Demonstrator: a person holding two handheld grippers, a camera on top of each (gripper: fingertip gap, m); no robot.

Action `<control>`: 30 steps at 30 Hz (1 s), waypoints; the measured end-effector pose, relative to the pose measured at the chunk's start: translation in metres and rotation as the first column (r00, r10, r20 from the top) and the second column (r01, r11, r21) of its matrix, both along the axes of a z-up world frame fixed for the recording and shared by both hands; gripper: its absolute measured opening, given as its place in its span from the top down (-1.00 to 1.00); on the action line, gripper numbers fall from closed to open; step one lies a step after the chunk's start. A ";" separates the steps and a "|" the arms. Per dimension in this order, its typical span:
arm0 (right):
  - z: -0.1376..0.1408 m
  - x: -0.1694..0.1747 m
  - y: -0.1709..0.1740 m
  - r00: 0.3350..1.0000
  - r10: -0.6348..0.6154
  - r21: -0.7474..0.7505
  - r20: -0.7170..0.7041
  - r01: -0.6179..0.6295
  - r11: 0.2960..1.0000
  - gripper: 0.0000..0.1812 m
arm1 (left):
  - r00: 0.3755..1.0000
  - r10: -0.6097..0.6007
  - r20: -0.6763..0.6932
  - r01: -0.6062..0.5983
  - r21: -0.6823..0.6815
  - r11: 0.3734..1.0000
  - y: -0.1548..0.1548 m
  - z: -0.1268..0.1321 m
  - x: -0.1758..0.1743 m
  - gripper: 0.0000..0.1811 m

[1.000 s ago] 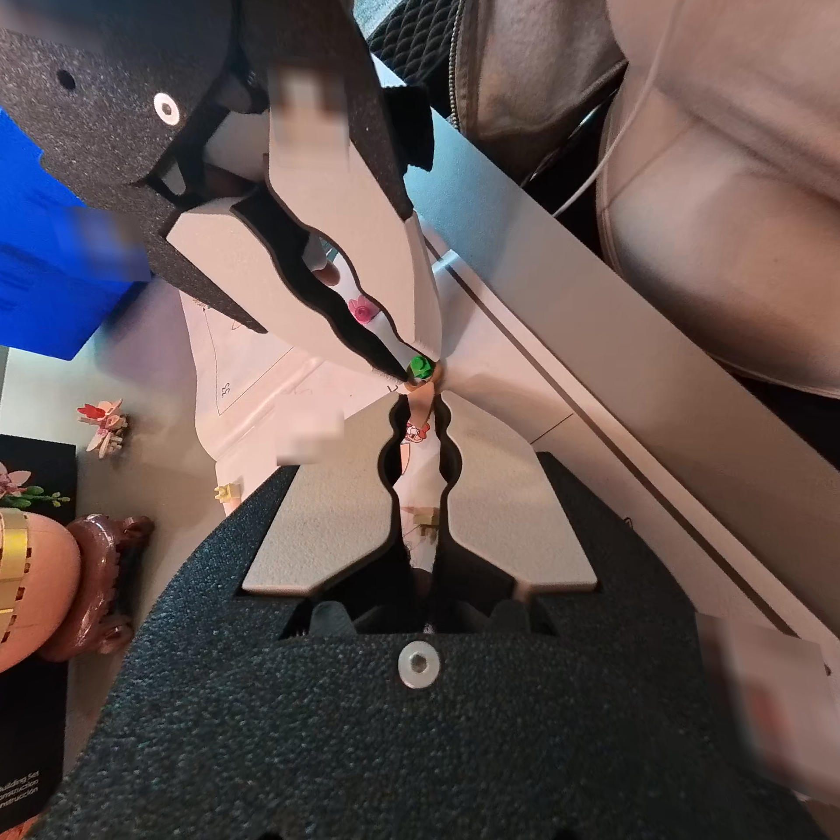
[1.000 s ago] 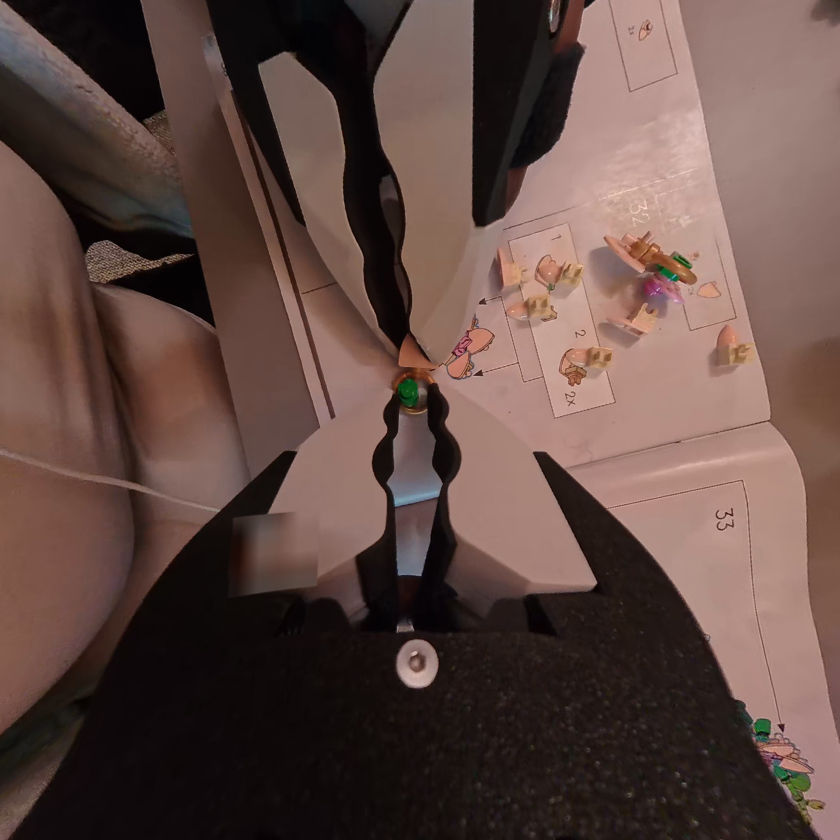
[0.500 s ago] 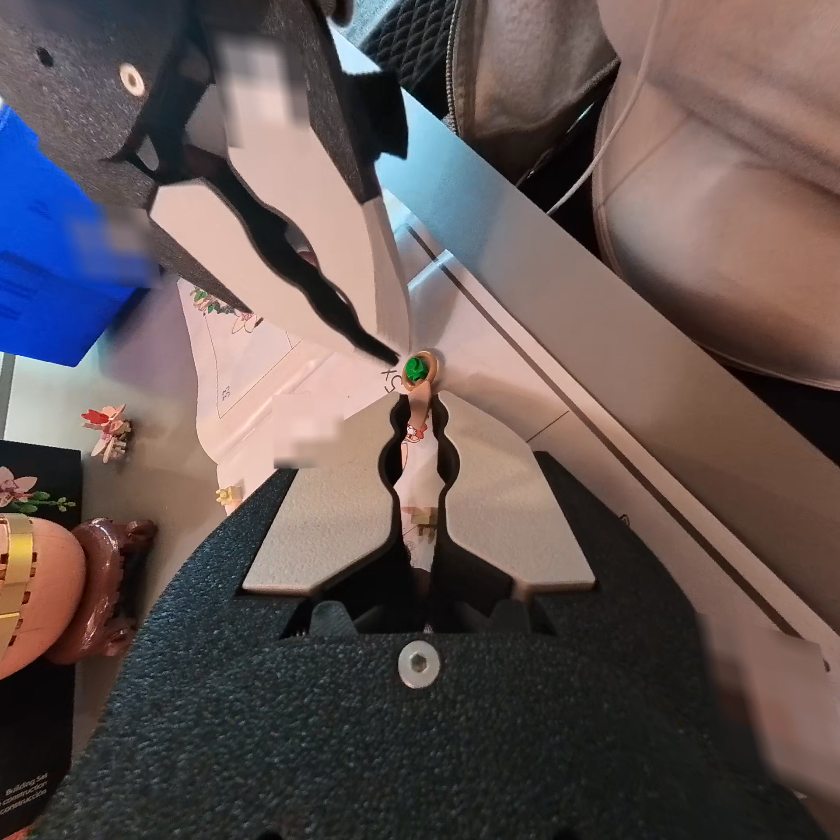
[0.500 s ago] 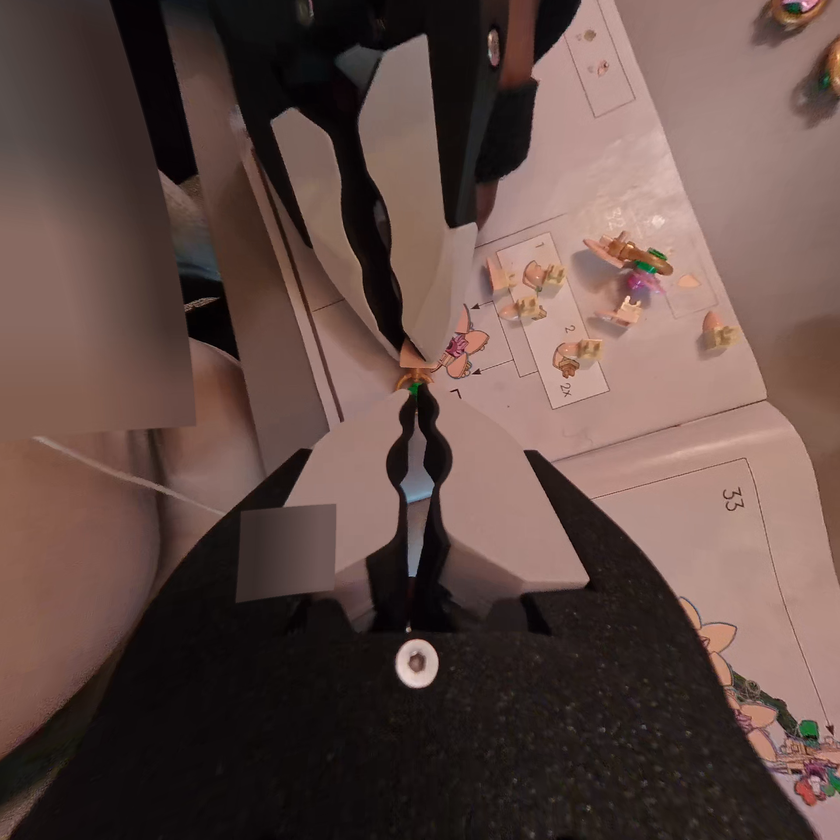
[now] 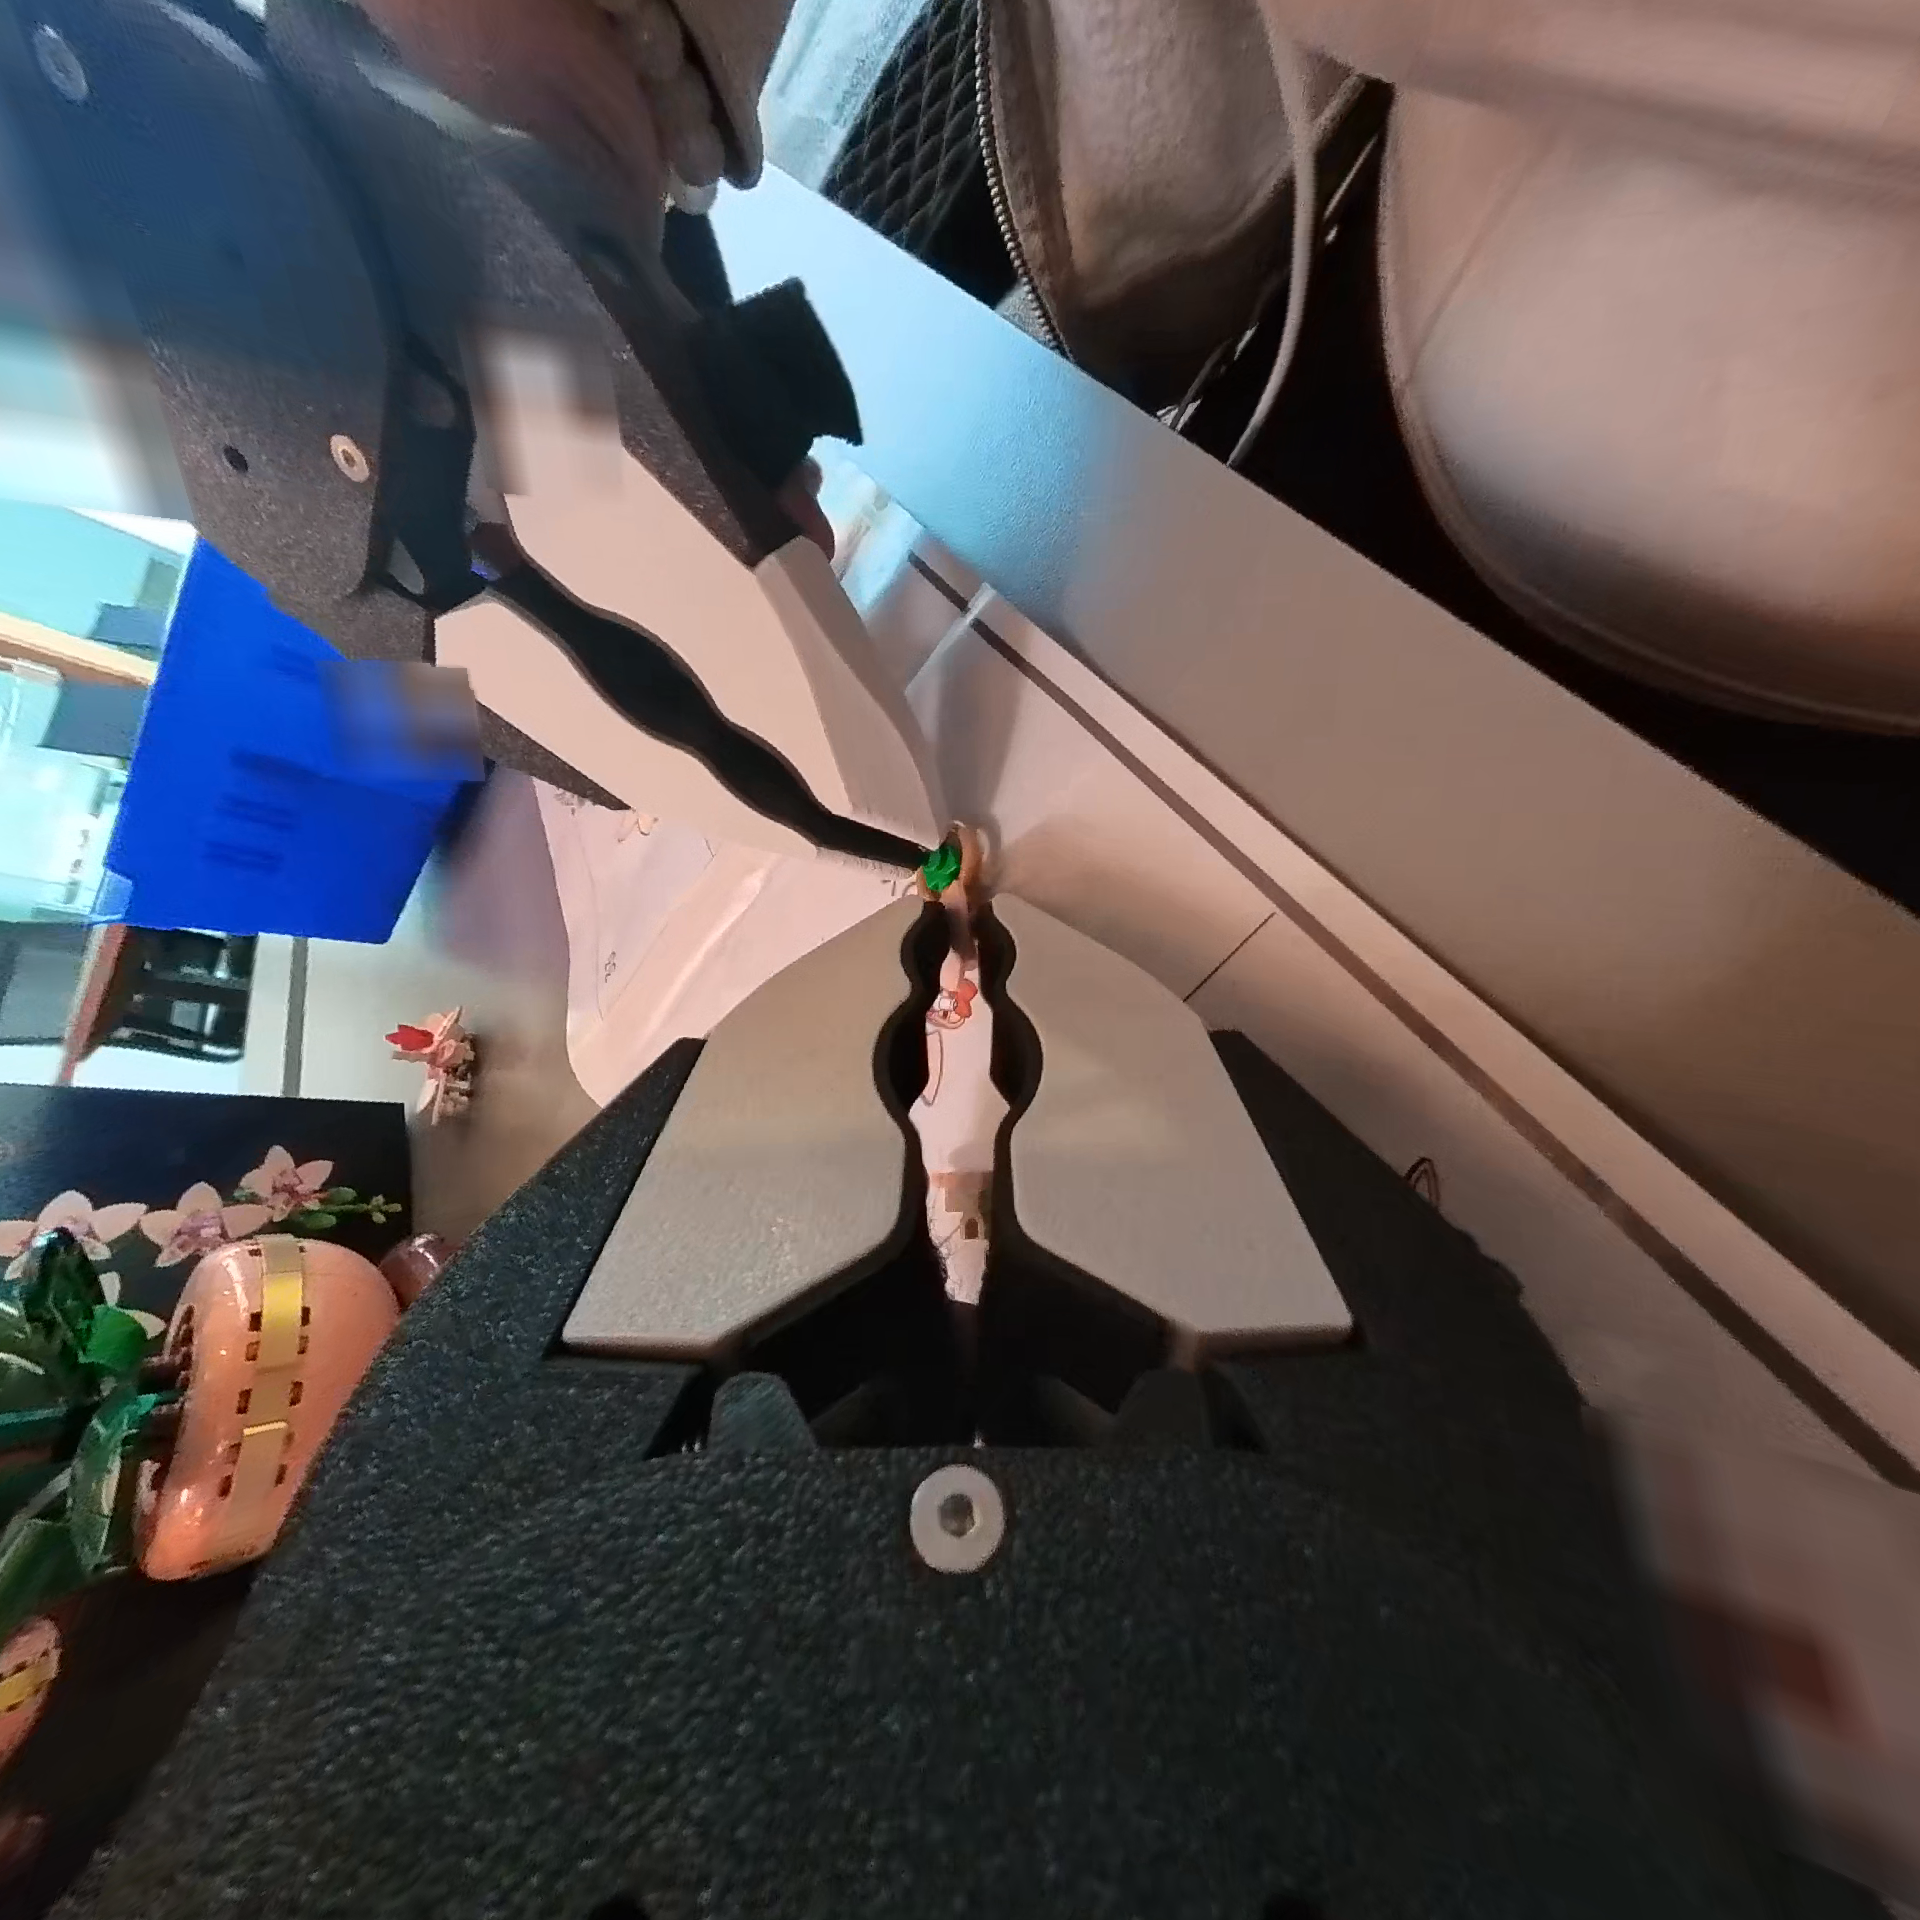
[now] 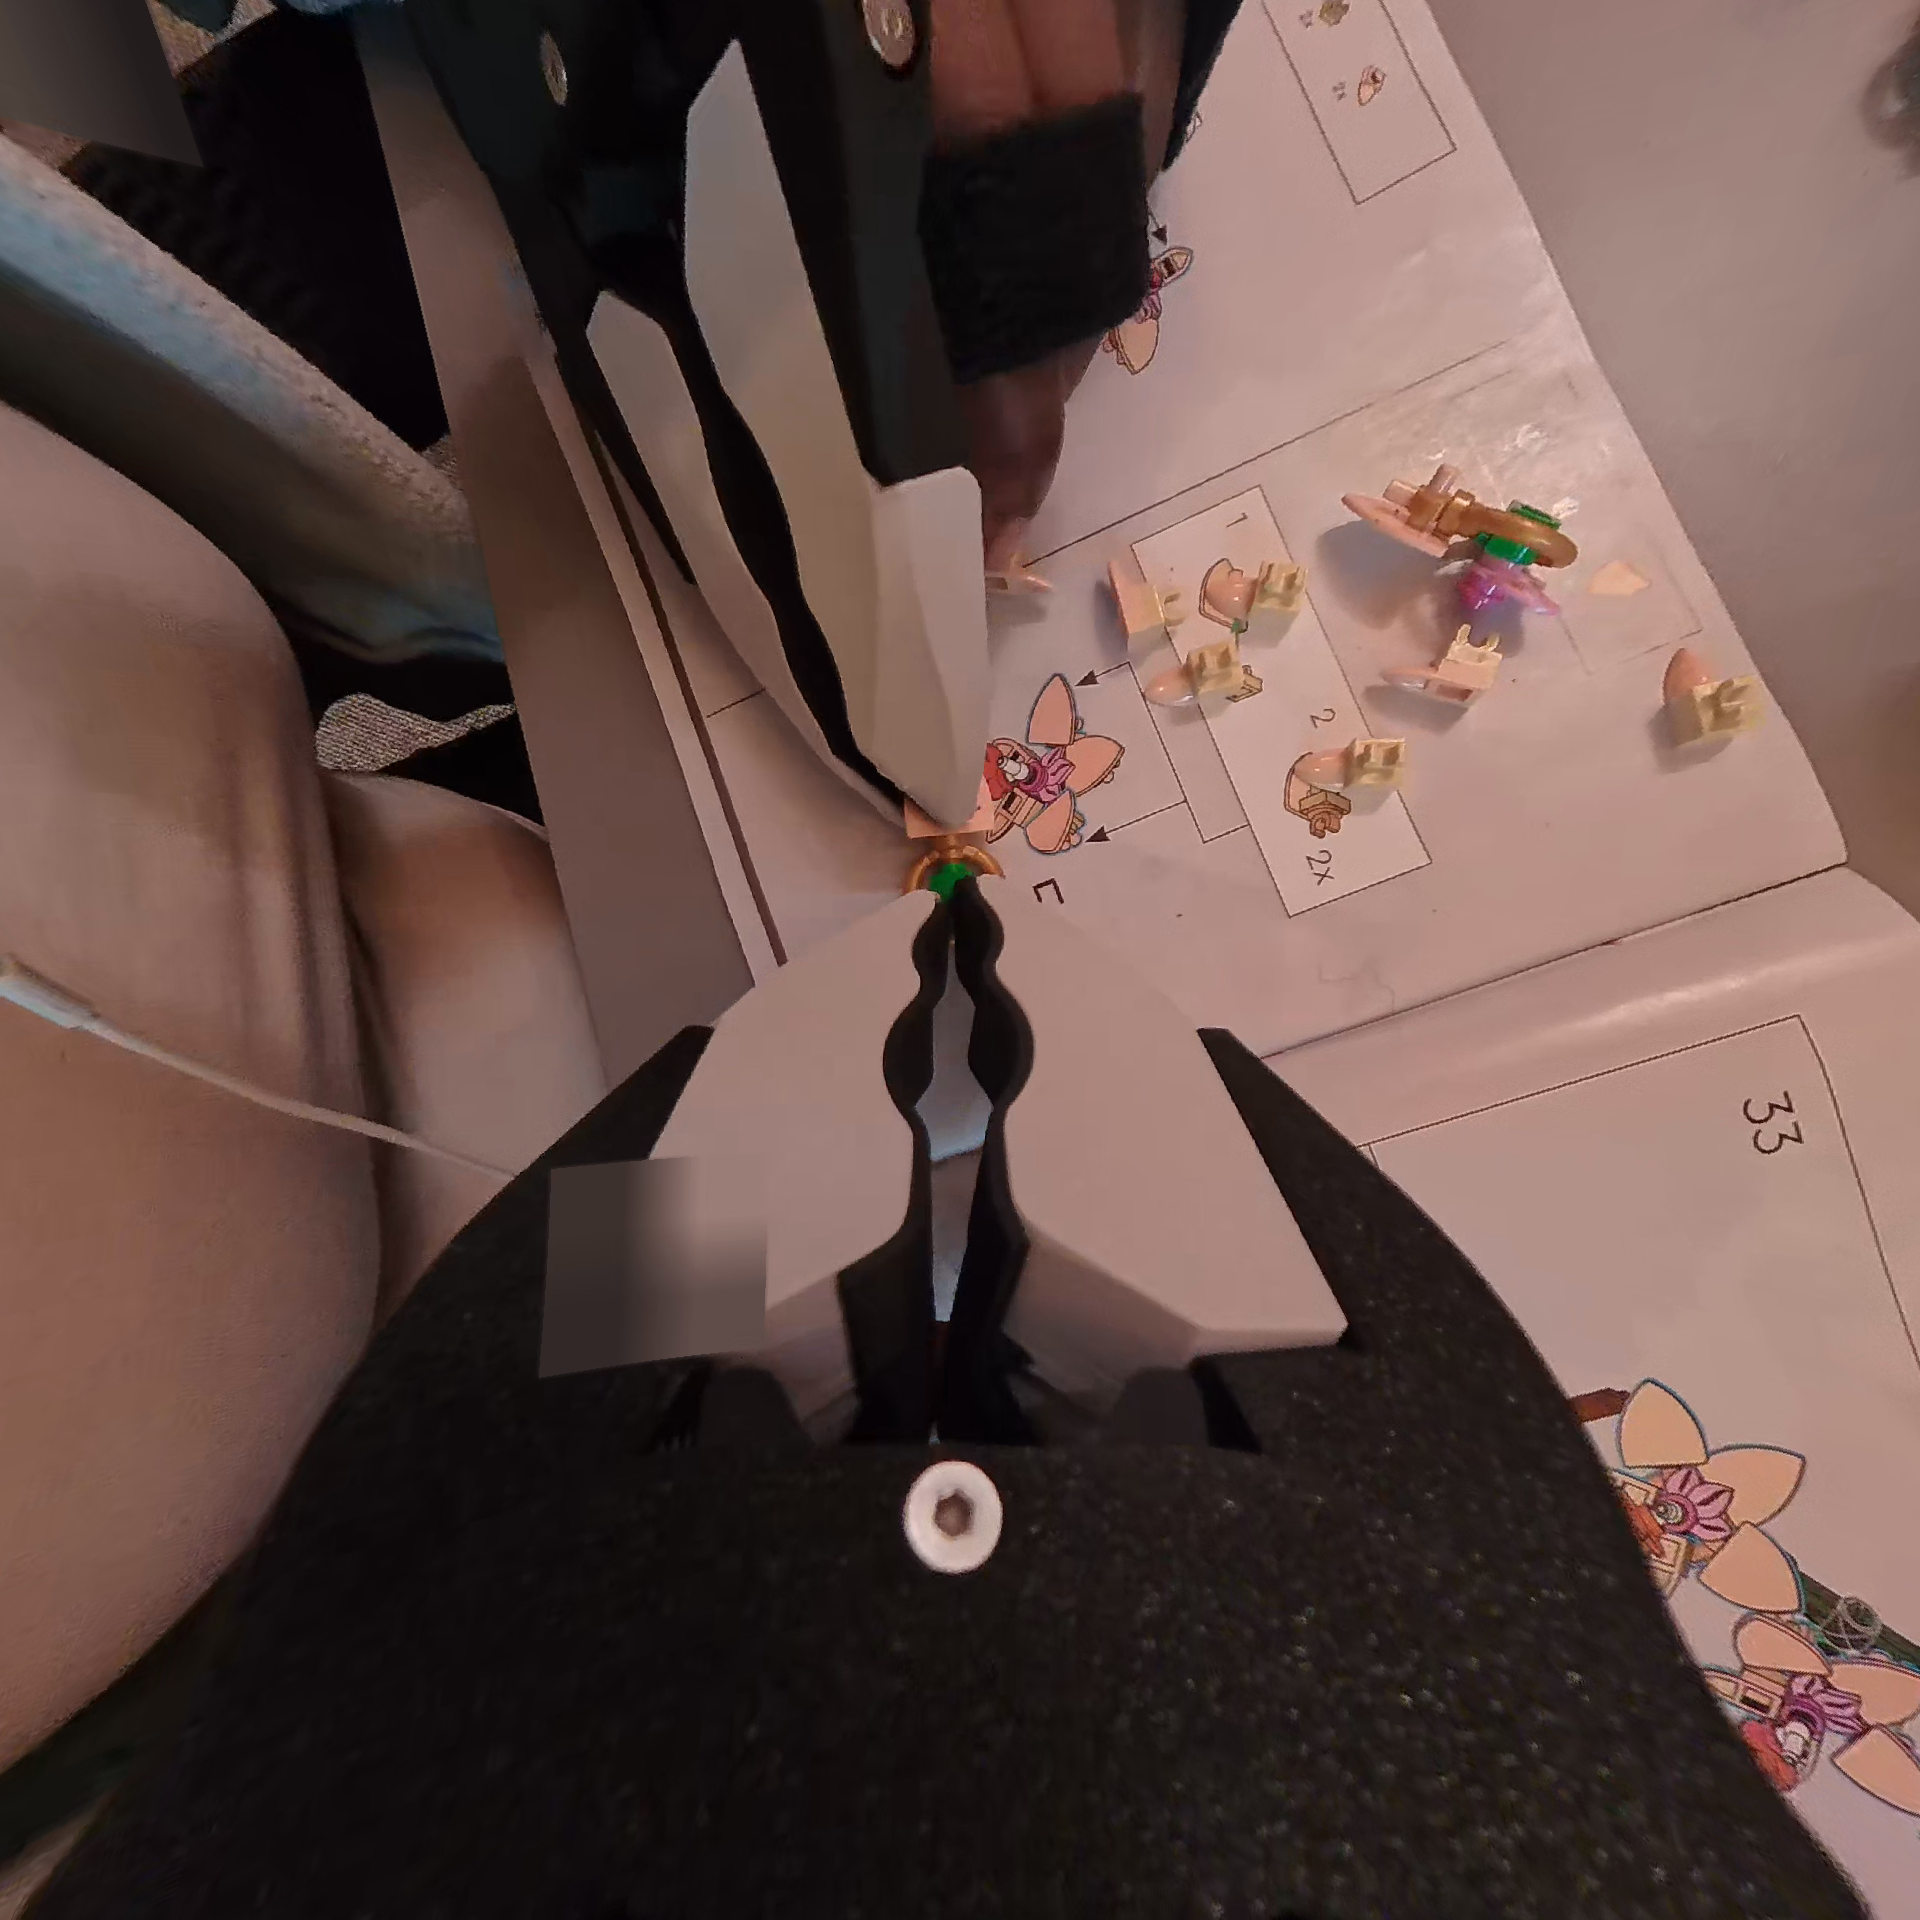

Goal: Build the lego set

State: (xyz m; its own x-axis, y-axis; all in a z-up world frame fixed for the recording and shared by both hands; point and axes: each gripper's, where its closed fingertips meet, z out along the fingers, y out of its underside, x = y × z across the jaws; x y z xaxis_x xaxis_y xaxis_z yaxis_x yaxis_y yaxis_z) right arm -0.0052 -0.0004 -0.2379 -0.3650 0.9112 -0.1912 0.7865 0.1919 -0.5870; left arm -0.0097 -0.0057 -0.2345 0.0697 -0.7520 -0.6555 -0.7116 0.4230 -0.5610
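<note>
Above the open instruction booklet [image 6: 1475, 987], strewn with loose petal pieces [image 6: 1247, 597], your left gripper [image 5: 961, 902] pinches a tan piece [image 5: 966, 868] in closed jaws while your right gripper [image 6: 948, 902], jaws nearly closed, grips the small green stud [image 6: 945, 883] seated in it.

A tiny green stud [image 6: 945, 883] sits in a gold ring piece [image 6: 954, 869]. Loose petals [image 6: 1226, 597] are peach and cream; the bin [image 5: 281, 790] is bright blue.
</note>
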 end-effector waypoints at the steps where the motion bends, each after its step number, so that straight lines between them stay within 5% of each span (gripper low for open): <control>1: 0.000 0.000 0.000 1.000 0.000 -0.003 -0.003 0.000 1.000 0.99 | 1.000 -0.006 -0.004 0.007 0.010 1.000 0.000 0.000 0.000 0.94; 21: 0.000 0.001 0.000 0.992 0.122 -0.074 0.016 -0.121 0.990 1.00 | 0.981 -0.190 0.031 0.191 -0.064 0.979 -0.002 0.000 0.007 0.95; 30: -0.005 0.002 0.009 0.990 0.143 -0.016 0.006 -0.143 0.990 1.00 | 0.989 -0.139 0.053 0.142 -0.053 0.988 0.002 0.003 0.006 0.83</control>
